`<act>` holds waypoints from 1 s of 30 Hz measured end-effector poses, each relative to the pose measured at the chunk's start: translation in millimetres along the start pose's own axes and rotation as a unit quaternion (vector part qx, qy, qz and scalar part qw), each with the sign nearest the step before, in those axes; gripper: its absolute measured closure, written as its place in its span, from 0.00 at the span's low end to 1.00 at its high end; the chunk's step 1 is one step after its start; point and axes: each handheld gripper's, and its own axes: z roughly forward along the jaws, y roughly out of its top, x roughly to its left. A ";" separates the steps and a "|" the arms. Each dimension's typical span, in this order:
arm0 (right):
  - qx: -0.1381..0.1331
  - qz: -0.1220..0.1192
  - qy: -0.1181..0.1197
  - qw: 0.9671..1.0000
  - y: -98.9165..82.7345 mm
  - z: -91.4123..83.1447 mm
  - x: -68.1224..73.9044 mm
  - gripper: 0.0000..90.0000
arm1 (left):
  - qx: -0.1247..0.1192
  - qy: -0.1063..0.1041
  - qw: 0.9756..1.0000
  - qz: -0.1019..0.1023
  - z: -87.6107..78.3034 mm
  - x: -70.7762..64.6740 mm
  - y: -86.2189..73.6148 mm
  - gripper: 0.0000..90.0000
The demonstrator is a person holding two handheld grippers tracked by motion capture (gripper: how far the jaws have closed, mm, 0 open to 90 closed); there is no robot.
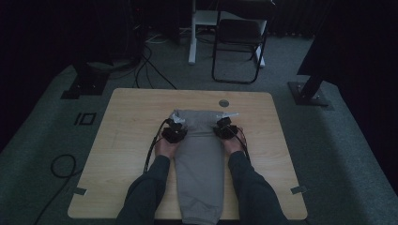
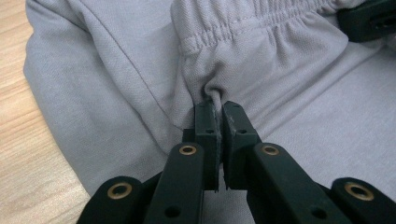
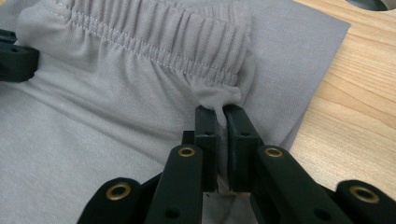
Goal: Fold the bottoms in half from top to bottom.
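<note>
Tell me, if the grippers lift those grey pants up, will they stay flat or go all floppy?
Probably floppy: the grey pants are soft cloth that puckers where the left gripper and right gripper pinch the gathered waistband. They look light, so lifting should be easy. The long leg would likely hang and drag over the table.

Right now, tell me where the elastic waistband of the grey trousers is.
In the high view the waistband lies mid-table, pinched between the left gripper and right gripper, just short of the round table grommet.
</note>
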 end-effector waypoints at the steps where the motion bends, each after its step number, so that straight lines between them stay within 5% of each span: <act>1: -0.001 0.002 0.002 1.000 0.2 0.0 -0.4 0.95 | 0.003 -0.001 1.000 -0.001 -0.5 0.9 1.0 0.96; 8: -0.046 0.012 0.021 0.999 13.4 -24.9 -7.5 0.96 | -0.036 -0.008 0.999 0.005 -32.9 2.6 25.1 0.96; 11: -0.073 -0.010 0.018 0.997 24.2 -47.7 -3.5 0.96 | -0.059 -0.011 0.998 0.016 -55.8 -0.6 37.8 0.96; 18: -0.144 -0.069 0.024 0.987 29.9 -121.3 13.3 0.96 | -0.131 -0.047 0.989 0.048 -131.2 -22.8 48.6 0.96; 22: -0.149 -0.085 0.039 0.984 14.1 -145.1 22.0 0.96 | -0.117 -0.063 0.989 0.071 -144.4 -36.6 27.4 0.96; 24: -0.135 -0.086 0.050 0.986 -1.9 -148.2 26.4 0.96 | -0.105 -0.069 0.989 0.074 -142.6 -39.8 14.7 0.96; 30: -0.064 -0.091 0.074 0.991 -59.8 -126.7 43.8 0.96 | -0.024 -0.090 0.993 0.076 -117.3 -50.4 -35.3 0.96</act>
